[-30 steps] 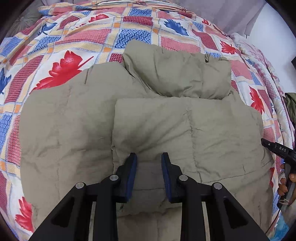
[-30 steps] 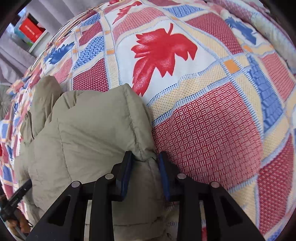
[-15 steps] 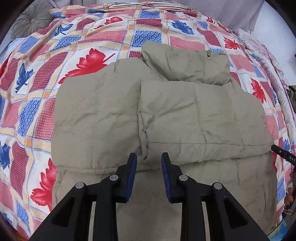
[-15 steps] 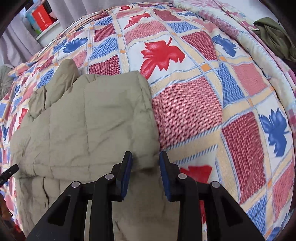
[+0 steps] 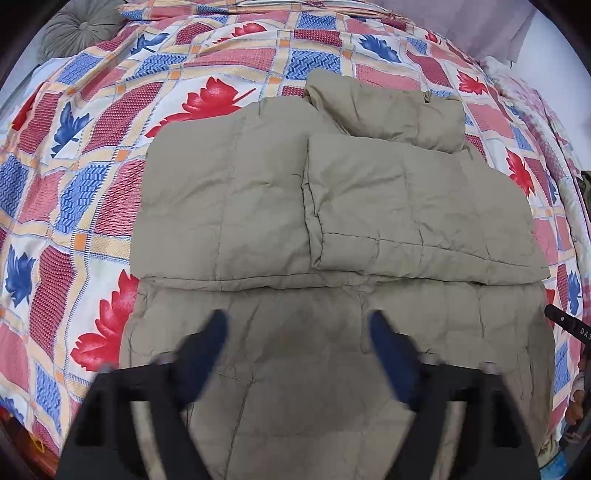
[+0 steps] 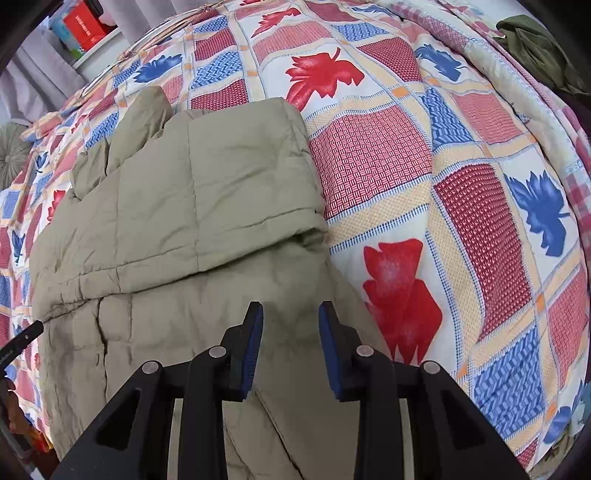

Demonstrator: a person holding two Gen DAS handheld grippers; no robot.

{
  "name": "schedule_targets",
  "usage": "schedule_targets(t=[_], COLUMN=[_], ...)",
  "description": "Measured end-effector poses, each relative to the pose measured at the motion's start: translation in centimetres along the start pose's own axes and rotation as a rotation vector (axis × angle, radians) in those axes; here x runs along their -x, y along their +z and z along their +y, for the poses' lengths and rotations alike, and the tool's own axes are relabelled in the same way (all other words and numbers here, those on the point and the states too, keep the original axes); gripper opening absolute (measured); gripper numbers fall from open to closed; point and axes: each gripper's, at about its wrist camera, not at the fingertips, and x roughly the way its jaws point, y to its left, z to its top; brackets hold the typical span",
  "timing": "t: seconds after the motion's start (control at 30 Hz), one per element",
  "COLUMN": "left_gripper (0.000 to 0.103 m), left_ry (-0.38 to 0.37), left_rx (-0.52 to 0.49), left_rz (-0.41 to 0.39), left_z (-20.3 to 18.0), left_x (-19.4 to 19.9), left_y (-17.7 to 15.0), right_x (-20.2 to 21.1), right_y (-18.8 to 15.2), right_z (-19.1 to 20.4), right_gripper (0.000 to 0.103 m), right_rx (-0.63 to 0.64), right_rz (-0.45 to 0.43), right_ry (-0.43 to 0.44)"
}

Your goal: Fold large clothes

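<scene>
A large olive-tan puffer jacket [image 5: 332, 206] lies flat on the bed, its right side folded over the middle and its hood bunched at the far end. My left gripper [image 5: 297, 332] is open and empty, blurred, above the jacket's near hem. In the right wrist view the jacket [image 6: 192, 206] fills the left half, with its folded right edge running down the middle. My right gripper [image 6: 290, 325] is open with nothing between its pads, above the jacket's near right part.
The bed is covered by a patchwork quilt [image 5: 92, 177] with red and blue leaves, also in the right wrist view [image 6: 461, 206]. A round grey cushion [image 5: 77, 29] lies at the far left. A dark green garment [image 6: 539, 51] lies at the far right edge.
Both grippers have pulled back and up from the jacket, so more of it shows. The right gripper let go of the jacket's edge. The left jaws have opened wide.
</scene>
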Motion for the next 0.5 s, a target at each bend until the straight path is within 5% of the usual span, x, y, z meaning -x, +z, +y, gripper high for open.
schedule_targets(t=[0.37,0.5], left_gripper=[0.102,0.102], left_ry=[0.055,0.06], left_rx=[-0.031,-0.052], left_rz=[-0.015,-0.014], left_z=[-0.8,-1.2], left_x=[1.1,1.7], left_y=[-0.5,-1.0], right_x=[1.1,1.9], right_y=[-0.9,-1.6], right_z=[1.5,1.8], right_gripper=[0.035,0.044], right_rx=[0.021,0.023], right_rz=[0.004,0.009], right_ry=[0.026,0.045])
